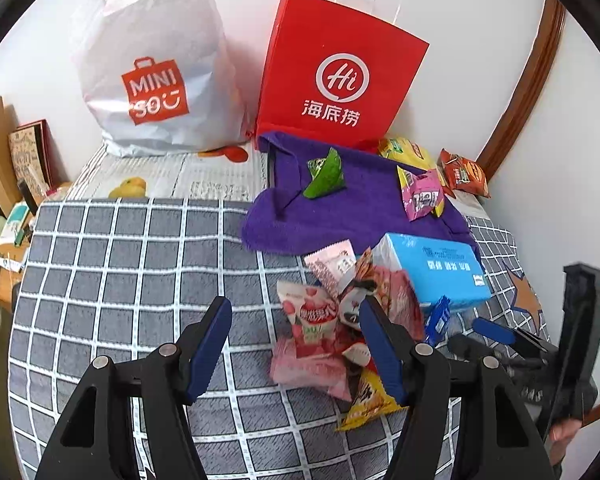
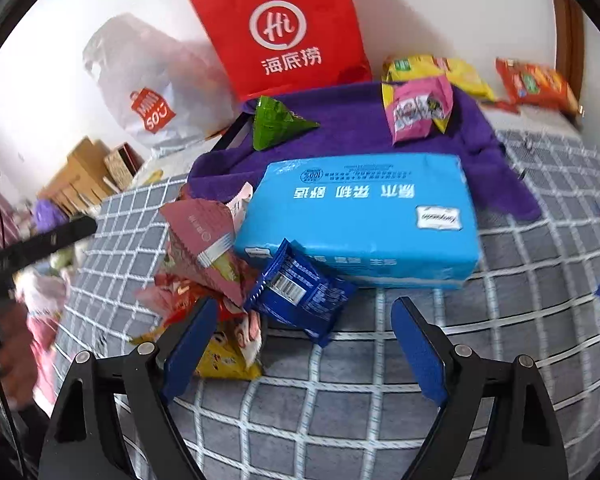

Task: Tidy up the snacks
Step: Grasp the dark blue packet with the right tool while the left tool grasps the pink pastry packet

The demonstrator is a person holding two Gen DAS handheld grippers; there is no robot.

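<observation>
While both tools hang over the checked cloth, neither one holds anything. The left gripper has its fingers spread wide, the right-hand one lying across the snack pile and the other over bare cloth. The right gripper is likewise spread, its left finger at the edge of the same pile, its right finger over bare cloth.

Just ahead of the right gripper a blue packet leans against the front of the blue box, which lies flat on the cloth beside the pile. In the left view the box sits to the right of the pile, with the blue packet at its near corner.

Behind the box spreads a purple towel, bearing a green packet and a pink packet. A yellow bag lies at the towel's far edge, an orange bag further right.

Against the wall stand a red bag and, to its left, a white bag.
</observation>
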